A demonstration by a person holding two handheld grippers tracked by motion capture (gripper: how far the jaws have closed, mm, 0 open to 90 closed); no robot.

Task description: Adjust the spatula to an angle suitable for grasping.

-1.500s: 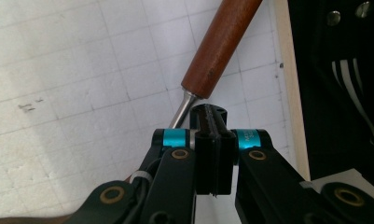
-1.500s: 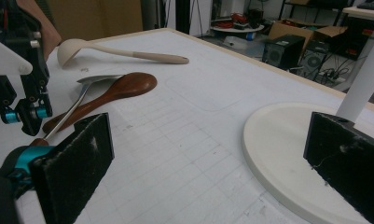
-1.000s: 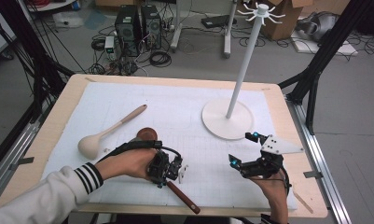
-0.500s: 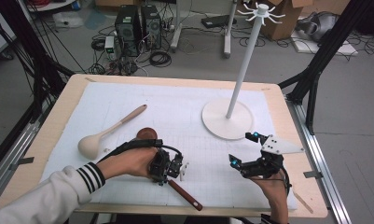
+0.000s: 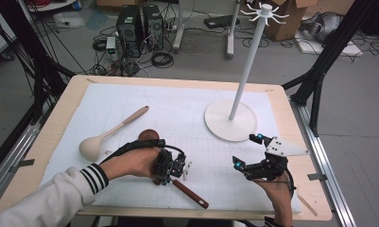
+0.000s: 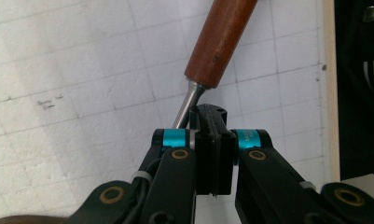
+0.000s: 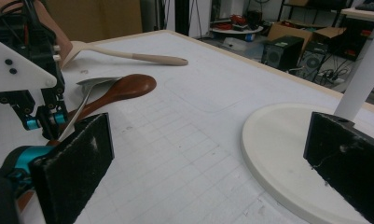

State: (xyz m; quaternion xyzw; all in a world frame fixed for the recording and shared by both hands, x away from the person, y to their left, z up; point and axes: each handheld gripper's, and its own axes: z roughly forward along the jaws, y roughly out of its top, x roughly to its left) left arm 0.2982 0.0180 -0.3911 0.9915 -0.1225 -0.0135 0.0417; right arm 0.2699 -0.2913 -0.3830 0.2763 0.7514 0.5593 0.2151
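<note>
Pale wooden spoon at nine o'clock on the white mat, bowl toward the person, well apart from both grippers. Just right of it, dark wooden-handled utensil lying flat near six o'clock, handle running toward five o'clock. Left gripper set down over its metal shank, jaws fully closed, pads pinched together on the shank just below the brown handle. Further right, right gripper at four o'clock, jaws spread wide, holding nothing, clear of the mat. White stand base at two o'clock, near that gripper, not touching.
</note>
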